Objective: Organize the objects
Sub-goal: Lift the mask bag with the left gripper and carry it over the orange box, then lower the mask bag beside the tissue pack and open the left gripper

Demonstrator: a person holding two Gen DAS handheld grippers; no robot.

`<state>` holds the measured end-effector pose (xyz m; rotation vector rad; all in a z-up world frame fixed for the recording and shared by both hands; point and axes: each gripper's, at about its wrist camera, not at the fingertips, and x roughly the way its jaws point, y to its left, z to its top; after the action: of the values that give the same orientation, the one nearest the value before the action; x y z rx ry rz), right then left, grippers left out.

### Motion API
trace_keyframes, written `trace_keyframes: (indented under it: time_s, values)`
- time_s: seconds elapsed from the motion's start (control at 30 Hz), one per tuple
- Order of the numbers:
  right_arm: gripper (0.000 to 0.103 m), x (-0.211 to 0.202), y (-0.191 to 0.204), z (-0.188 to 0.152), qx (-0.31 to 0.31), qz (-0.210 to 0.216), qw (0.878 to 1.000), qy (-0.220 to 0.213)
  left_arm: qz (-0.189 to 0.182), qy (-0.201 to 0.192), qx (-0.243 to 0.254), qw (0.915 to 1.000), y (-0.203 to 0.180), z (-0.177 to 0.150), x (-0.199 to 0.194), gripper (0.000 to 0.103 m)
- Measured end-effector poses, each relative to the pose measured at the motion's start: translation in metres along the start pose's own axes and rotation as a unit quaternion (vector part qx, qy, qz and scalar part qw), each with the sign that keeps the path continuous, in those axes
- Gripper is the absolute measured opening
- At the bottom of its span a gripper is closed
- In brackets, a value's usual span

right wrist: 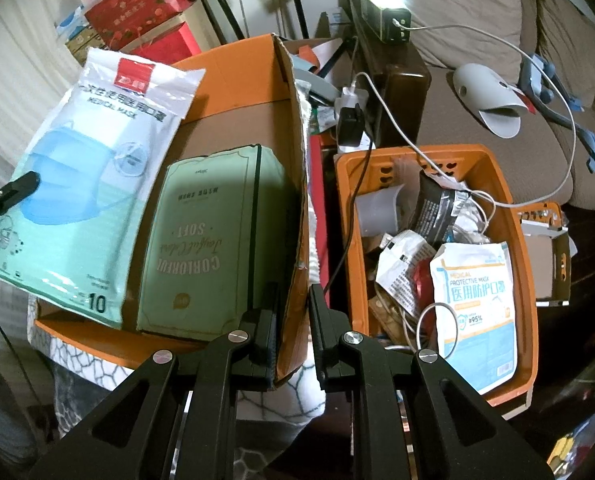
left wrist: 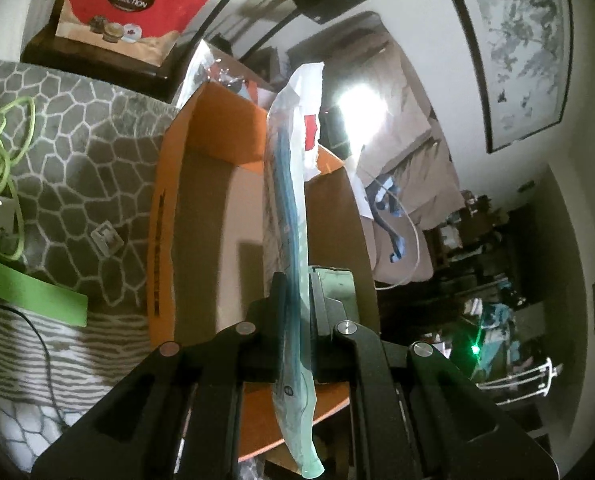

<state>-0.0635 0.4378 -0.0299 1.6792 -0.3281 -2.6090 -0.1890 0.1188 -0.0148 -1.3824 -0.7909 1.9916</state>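
Left wrist view: left gripper (left wrist: 295, 320) clamped tight on a pack of medical masks (left wrist: 287, 200), seen edge-on, pinched between the two black fingers (left wrist: 277, 304) and standing upright above the open orange cardboard box (left wrist: 201, 208). Top of the pack tilted slightly to the right, over the box's far wall. Box resting on a grey blanket with a white web pattern (left wrist: 81, 152); green cord (left wrist: 1, 152) and a green tag (left wrist: 37, 300) lying on the blanket, well left of the box. Right wrist view: right gripper (right wrist: 293, 320) closed on the right-hand cardboard flap (right wrist: 295, 208) of the same box, one finger inside, one outside, flap held upright between them. Same mask pack (right wrist: 81, 184) visible flat-on, hanging over the left part of the box, the tip of the left gripper (right wrist: 17, 188) pinching its left edge. Pale green tissue box (right wrist: 209, 240) lying inside the box, just beside the held flap. Orange plastic basket (right wrist: 521, 288) right of the box, crammed with packets, wrappers and cables, another mask packet (right wrist: 473, 292) on top.
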Motion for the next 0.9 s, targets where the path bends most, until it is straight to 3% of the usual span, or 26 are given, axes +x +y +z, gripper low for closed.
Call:
trace_keyframes:
  time_s: [0.57, 0.83, 0.9]
  values:
    - [0.015, -0.001, 0.001, 0.002, 0.001, 0.003, 1.000, -0.001, 0.064, 0.002, -0.020, 0.9977, 0.003, -0.028, 0.049, 0.008]
    - [0.015, -0.001, 0.001, 0.002, 0.001, 0.003, 1.000, -0.001, 0.127, 0.016, 0.051, 0.9905, -0.014, -0.040, 0.058, 0.010]
    - [0.015, -0.001, 0.001, 0.002, 0.001, 0.004, 1.000, -0.001, 0.148, 0.019, 0.071, 0.9863, -0.018, -0.042, 0.058, 0.017]
